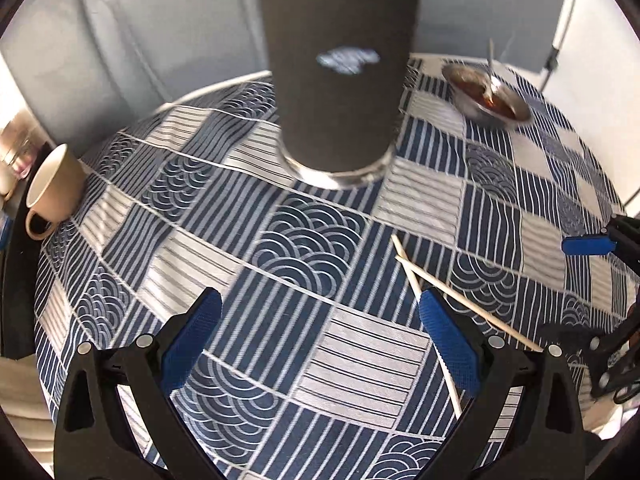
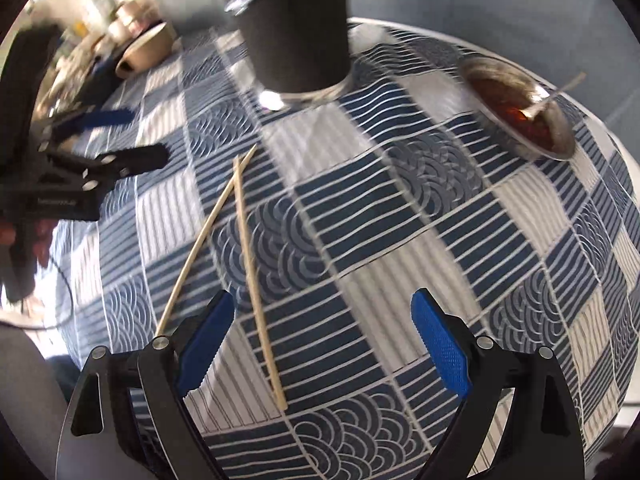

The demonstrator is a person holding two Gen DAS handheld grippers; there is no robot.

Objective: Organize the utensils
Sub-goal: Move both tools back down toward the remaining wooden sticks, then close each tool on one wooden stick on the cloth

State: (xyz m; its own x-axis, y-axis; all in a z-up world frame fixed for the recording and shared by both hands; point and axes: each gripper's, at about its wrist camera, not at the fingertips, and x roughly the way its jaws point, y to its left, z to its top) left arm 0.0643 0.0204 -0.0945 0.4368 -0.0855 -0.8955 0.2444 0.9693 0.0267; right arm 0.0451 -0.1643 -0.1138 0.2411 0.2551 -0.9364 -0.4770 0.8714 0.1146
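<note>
A dark cylindrical utensil holder (image 1: 338,76) stands mid-table with several wooden chopsticks sticking out of its top; it also shows in the right wrist view (image 2: 294,28). Two loose wooden chopsticks (image 2: 248,248) lie crossed on the blue patterned tablecloth (image 2: 400,240), also in the left wrist view (image 1: 460,300). My left gripper (image 1: 320,344) is open and empty above the cloth, the chopsticks by its right finger. My right gripper (image 2: 322,344) is open and empty, one chopstick between its fingers. Each gripper shows at the edge of the other's view: the right (image 1: 588,245), the left (image 2: 100,140).
A metal bowl (image 1: 486,94) with brown sauce and a spoon sits at the far right, also in the right wrist view (image 2: 520,108). A beige mug (image 1: 52,192) lies at the table's left edge. Clutter stands beyond the table's left. A grey wall lies behind.
</note>
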